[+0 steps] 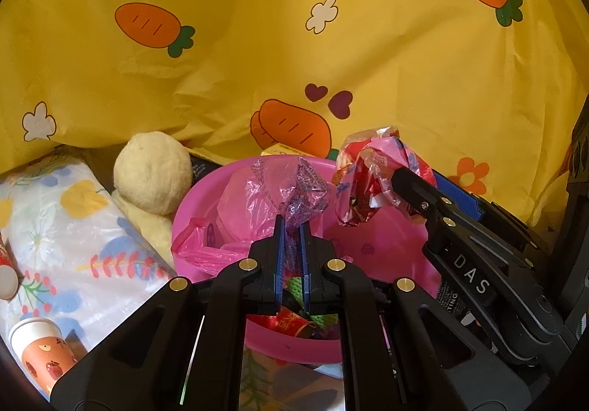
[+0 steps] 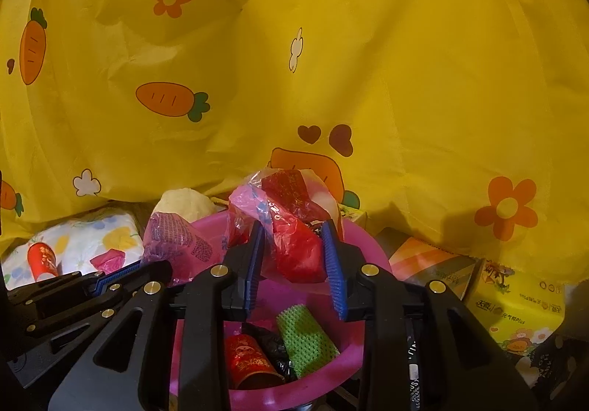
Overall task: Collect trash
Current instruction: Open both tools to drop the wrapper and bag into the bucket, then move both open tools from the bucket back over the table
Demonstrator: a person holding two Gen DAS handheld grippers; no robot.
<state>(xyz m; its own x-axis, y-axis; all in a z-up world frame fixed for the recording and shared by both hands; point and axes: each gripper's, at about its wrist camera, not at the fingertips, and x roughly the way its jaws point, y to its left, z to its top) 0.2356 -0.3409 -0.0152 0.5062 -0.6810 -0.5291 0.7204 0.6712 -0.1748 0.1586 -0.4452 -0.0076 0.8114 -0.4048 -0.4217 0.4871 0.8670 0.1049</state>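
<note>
A pink basin [image 1: 206, 197] [image 2: 371, 245] holds trash: a pink plastic bag [image 1: 206, 245], a red paper cup [image 2: 250, 359], a green mesh piece [image 2: 305, 341] and black plastic. My left gripper [image 1: 292, 227] is shut on a crumpled purple-printed clear wrapper [image 1: 302, 186] above the basin; the wrapper also shows in the right wrist view [image 2: 173, 241]. My right gripper [image 2: 294, 249] [image 1: 416, 186] is shut on a crumpled red and pink wrapper [image 2: 294, 227] [image 1: 371, 182] over the basin's right side.
A yellow carrot-print cloth [image 1: 294, 42] hangs behind. A cream plush ball [image 1: 152, 171], a floral tissue pack [image 1: 66, 227] and a paper cup [image 1: 40, 348] lie left of the basin. A red cup [image 2: 42, 260] lies on the pack. Tissue boxes [image 2: 515, 315] stand right.
</note>
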